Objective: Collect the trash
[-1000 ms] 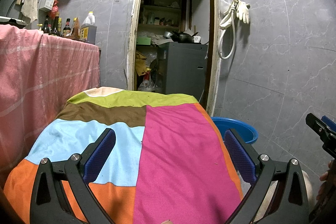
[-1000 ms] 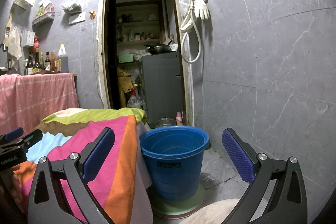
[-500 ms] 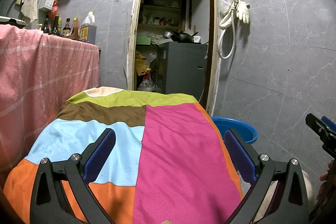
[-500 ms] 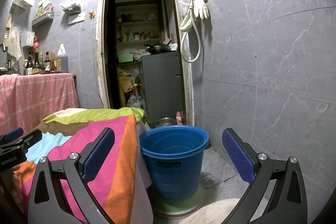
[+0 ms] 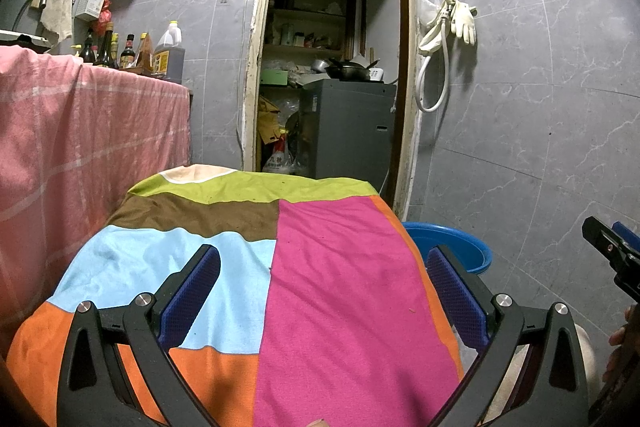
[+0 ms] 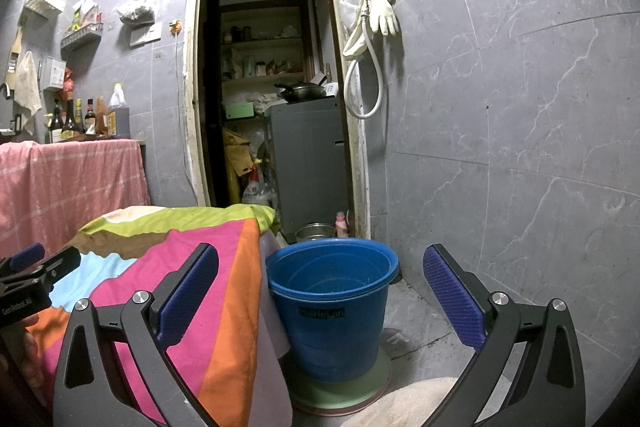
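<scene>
My left gripper (image 5: 322,283) is open and empty, held above a table covered with a multicoloured patchwork cloth (image 5: 256,259). My right gripper (image 6: 320,287) is open and empty, held to the right of that table (image 6: 192,267), facing a blue plastic bucket (image 6: 334,303) on the floor beside it. The bucket's rim (image 5: 452,241) shows past the table's right edge in the left wrist view. The bucket looks empty inside. No trash item shows on the cloth. Part of the right gripper (image 5: 612,255) shows at the right edge of the left wrist view.
A counter draped in pink cloth (image 5: 80,131) with bottles (image 5: 132,53) stands at the left. An open doorway (image 5: 332,67) leads to a storeroom with a grey appliance (image 5: 348,131). The bucket stands on a green round base (image 6: 344,387). Tiled wall (image 6: 520,147) at right with gloves and hose (image 6: 372,27).
</scene>
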Tool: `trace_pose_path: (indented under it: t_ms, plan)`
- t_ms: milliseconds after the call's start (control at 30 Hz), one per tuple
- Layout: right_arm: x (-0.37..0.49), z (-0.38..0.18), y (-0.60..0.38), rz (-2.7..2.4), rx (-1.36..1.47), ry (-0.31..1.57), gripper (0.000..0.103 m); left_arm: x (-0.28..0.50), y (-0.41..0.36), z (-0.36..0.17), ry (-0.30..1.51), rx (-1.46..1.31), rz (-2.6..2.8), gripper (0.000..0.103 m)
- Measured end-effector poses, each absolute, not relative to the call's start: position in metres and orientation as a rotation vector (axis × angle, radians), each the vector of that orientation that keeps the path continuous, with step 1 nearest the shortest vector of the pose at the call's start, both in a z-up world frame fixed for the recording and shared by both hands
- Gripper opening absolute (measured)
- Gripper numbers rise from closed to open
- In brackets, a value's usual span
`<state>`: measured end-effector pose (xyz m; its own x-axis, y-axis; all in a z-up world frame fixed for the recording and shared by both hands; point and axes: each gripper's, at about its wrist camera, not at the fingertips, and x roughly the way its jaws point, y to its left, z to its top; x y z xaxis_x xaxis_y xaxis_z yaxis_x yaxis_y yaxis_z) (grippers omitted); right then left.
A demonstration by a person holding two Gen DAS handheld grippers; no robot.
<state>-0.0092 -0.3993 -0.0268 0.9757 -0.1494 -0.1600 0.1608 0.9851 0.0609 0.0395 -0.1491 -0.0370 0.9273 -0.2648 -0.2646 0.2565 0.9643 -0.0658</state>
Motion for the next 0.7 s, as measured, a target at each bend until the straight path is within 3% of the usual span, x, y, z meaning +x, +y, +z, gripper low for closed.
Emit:
trace_pose_path:
  t_ms: [700]
  plan:
    - [-0.0097,-0.0268,-0.3978,-0.158,0.073,0.155,0.103,0.0419,-0.1456,-0.0417,0.291,-0.036,-0.251,0.101]
